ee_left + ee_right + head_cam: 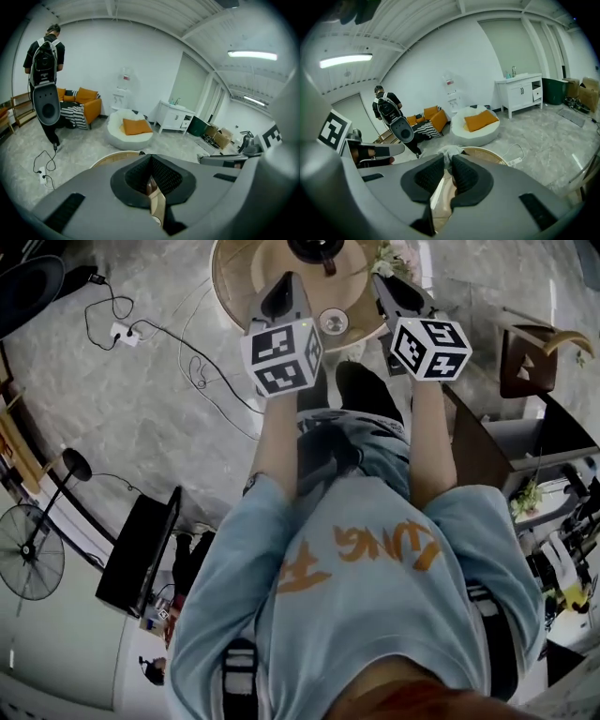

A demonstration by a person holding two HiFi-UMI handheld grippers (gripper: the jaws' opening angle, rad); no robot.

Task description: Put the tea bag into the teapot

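In the head view both grippers hang over the near edge of a round wooden table (234, 277). A dark teapot (314, 251) stands at its far side, cut off by the frame's top. My left gripper (284, 282) points toward it; in the left gripper view its jaws (149, 158) meet with nothing between them. My right gripper (384, 279) is level with it to the right. In the right gripper view its pads (449, 160) stand a narrow slit apart, pinching a pale, crumpled tea bag (449, 151) that sticks out past the tips.
A small glass cup (333, 322) sits on the table between the grippers, and a flower sprig (389, 254) lies ahead of the right one. Cables and a power strip (122, 332) trail on the floor at left. A person with a backpack (44, 56) stands far off near an orange sofa (86, 101).
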